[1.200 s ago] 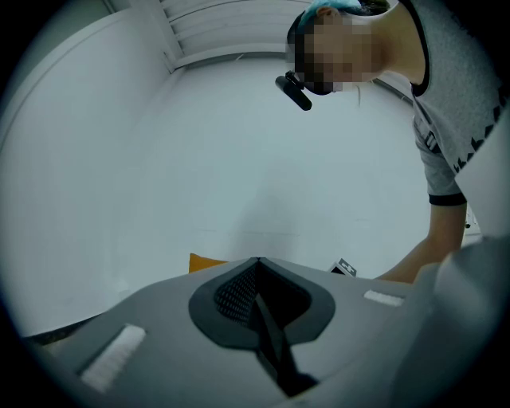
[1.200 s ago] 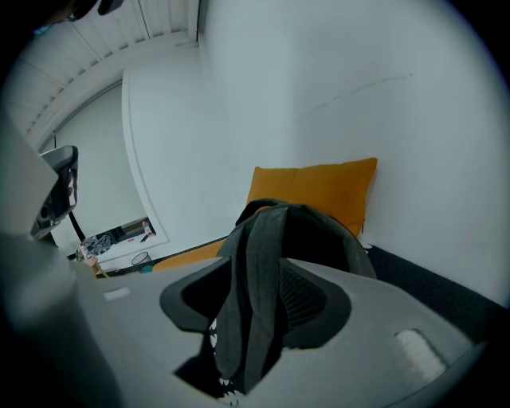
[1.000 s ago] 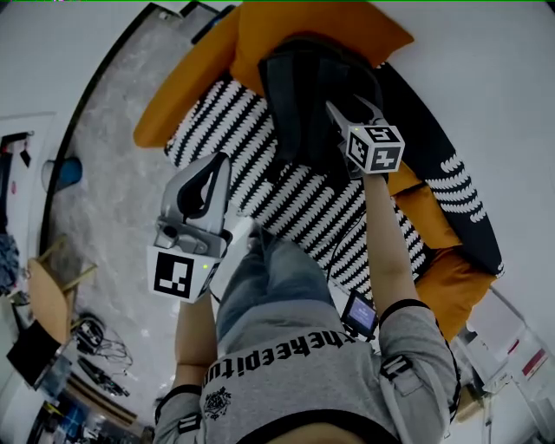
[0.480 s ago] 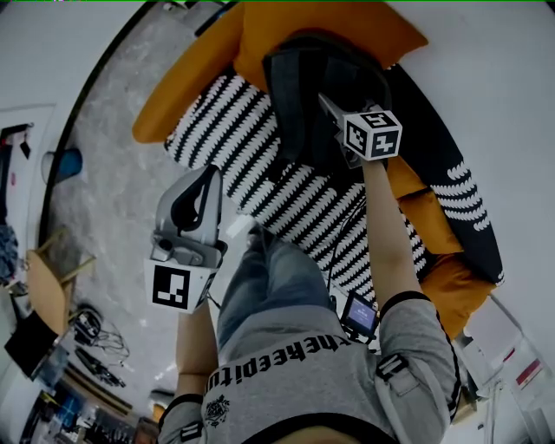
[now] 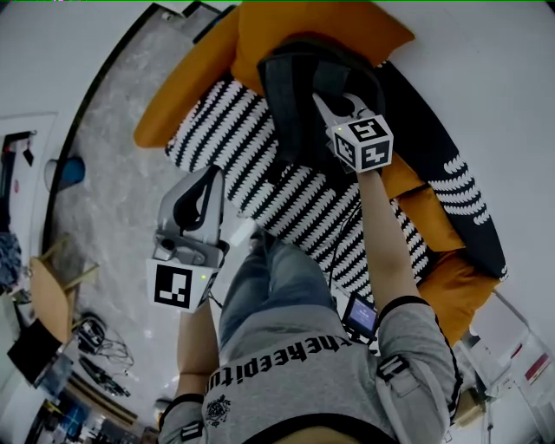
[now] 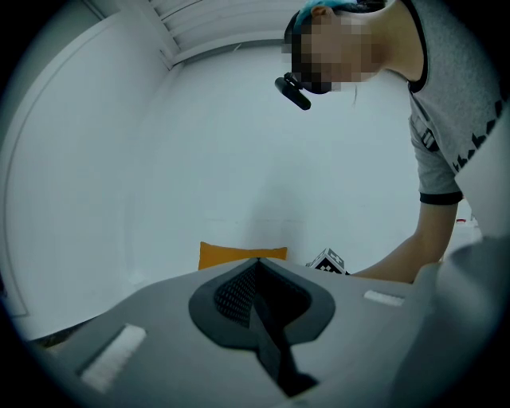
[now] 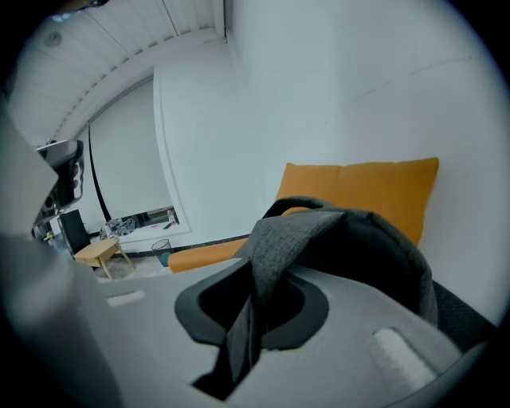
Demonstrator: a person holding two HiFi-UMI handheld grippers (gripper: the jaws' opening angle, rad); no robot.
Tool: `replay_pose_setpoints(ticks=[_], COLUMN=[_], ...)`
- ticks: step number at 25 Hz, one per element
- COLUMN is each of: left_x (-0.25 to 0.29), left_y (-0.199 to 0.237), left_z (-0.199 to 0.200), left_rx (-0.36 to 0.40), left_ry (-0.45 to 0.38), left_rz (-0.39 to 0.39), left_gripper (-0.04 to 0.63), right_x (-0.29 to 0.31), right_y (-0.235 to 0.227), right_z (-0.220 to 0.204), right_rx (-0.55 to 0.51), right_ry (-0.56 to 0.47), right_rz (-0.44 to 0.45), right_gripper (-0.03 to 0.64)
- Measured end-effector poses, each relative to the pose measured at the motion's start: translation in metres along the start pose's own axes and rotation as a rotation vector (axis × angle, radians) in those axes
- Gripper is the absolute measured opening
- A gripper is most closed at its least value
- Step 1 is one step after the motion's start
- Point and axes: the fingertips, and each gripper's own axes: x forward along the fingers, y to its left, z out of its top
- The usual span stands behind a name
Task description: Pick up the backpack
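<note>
- The dark grey backpack (image 5: 290, 95) stands upright on the sofa, on a black-and-white patterned blanket (image 5: 221, 130). Its back leans against a big orange cushion (image 5: 312, 26).
- The right gripper (image 5: 321, 102) is stretched out to the upper part of the backpack, and it points a little downward.
- Its jaws are closing, and a grey strap (image 7: 275, 239) of the backpack is between them. In the right gripper view the pads already pinch this fabric.
- The left gripper (image 5: 211, 182) hangs in the air in front of the sofa edge, well apart from the backpack. Its jaws are pressed together with nothing between them.
- The person stands just beside the sofa, on a grey speckled floor (image 5: 113, 156).
- A small wooden table (image 7: 100, 252) is farther away in the room.
</note>
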Motion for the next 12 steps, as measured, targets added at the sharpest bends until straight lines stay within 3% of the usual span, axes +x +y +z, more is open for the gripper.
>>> replay_pose_setpoints(ticks=[12], left_x=[-0.035], left_y=[-0.008], left_z=[0.031], left_rx=[0.026], left_ry=[-0.092], left_rz=[-0.027], left_gripper=[0.017], right_x=[-0.063], right_y=[0.037], right_z=[0.041], right_rx=[-0.08], right_ry=[-0.117], right_rz=[-0.073], right_gripper=[0.026])
